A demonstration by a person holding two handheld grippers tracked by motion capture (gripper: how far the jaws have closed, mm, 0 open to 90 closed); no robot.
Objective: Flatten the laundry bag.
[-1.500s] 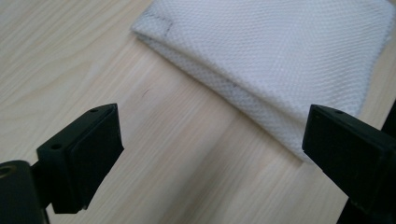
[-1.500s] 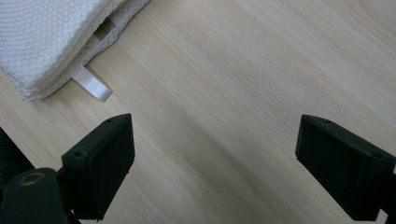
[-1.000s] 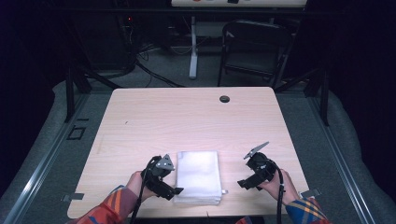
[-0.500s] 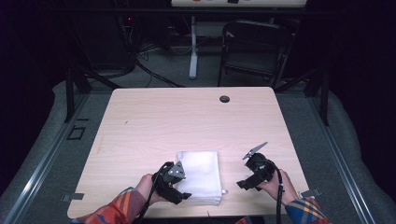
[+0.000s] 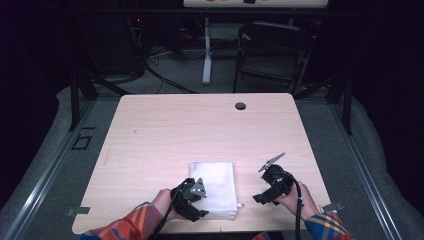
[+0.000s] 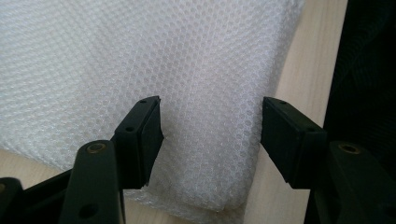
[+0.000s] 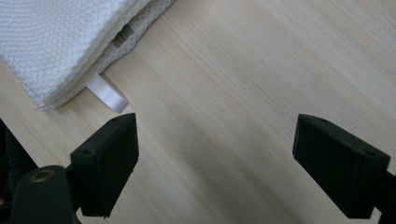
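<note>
A folded white towel (image 5: 214, 189) lies on the bench (image 5: 200, 130) near its near edge. The left hand-held gripper (image 6: 210, 126) is over the towel's near left corner; its jaws have just been closing and straddle the cloth without pinching it. The right hand-held gripper (image 7: 215, 158) hangs released over bare wood, just right of the towel's loop tag (image 7: 106, 94).

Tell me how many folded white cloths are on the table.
1. The folded white cloth lies near the table's front edge, between the two hands, with the left claw over its corner. Nothing visible could hide another.
</note>
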